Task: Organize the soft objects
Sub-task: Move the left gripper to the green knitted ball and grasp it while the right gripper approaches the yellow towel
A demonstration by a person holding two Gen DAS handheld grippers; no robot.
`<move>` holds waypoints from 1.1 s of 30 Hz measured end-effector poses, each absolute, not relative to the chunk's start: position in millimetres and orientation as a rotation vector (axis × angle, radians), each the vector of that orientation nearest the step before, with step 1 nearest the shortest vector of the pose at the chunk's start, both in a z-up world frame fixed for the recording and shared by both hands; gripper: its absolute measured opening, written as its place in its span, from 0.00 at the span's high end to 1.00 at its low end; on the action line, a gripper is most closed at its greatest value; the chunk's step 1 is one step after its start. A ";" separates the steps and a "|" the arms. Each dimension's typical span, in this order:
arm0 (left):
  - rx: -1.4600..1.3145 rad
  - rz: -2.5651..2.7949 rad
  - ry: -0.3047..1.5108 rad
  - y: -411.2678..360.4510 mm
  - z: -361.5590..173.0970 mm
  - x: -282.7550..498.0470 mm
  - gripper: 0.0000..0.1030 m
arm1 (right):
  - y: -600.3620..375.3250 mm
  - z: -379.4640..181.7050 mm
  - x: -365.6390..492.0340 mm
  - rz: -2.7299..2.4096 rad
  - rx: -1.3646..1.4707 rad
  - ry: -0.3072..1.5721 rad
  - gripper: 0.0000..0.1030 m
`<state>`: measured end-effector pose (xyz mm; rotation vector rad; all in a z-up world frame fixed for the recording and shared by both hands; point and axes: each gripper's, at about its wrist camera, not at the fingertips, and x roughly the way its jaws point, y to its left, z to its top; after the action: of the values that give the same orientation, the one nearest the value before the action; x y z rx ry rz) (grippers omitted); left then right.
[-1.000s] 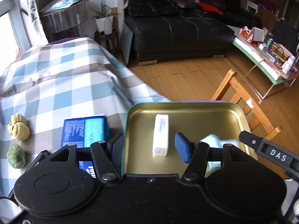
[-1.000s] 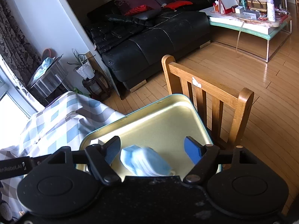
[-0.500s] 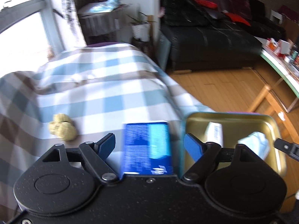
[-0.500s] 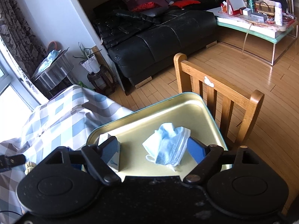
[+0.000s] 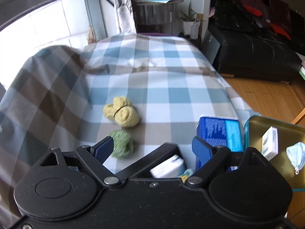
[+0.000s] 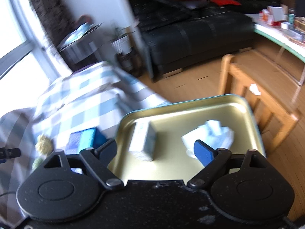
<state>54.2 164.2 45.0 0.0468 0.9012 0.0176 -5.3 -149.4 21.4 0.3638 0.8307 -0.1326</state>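
Both tongs are apart & empty: left tongs (image 5: 152, 148) over green wool ball (image 5: 122, 144), right tongs (image 6: 156, 150) above tray (image 6: 246, 105) w/ mask (image 6: 213, 131).

A black leather sofa (image 6: 192, 36) stands far ahead of the tool, with red cushions (image 6: 225, 1) on its seat. Just beside its left end a potted plant (image 5: 187, 22) sits on a small dark stand, and further left a round side table (image 5: 156, 12) carries papers, next to a patterned curtain (image 5: 123, 5) and a bright window (image 5: 47, 24). A wooden chair (image 6: 255, 103) stands on the wood floor (image 6: 192, 82) ahead and to the right, close behind the tray's far edge. A cluttered, green-edged coffee table (image 6: 282, 28) lies well off to the right.
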 end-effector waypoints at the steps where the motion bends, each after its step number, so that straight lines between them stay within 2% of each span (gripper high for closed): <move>1: 0.048 0.021 0.908 169.7 43.3 50.8 0.17 | -144.1 22.1 -3.4 -0.114 0.351 0.840 0.10; 9: 0.005 0.089 0.925 214.9 35.5 47.5 0.17 | -101.3 28.2 9.9 -0.014 0.253 0.879 0.09; 20: -0.121 0.188 0.921 264.9 17.8 94.7 0.17 | -54.9 38.9 34.5 0.077 0.256 0.911 0.08; 33: -0.070 0.126 1.023 258.1 -43.6 137.2 0.17 | 0.2 33.3 47.1 0.107 0.194 0.950 0.08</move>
<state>137.2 258.1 -43.6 -0.0701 1.0229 0.1265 47.1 0.2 33.3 0.1939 0.9499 0.1072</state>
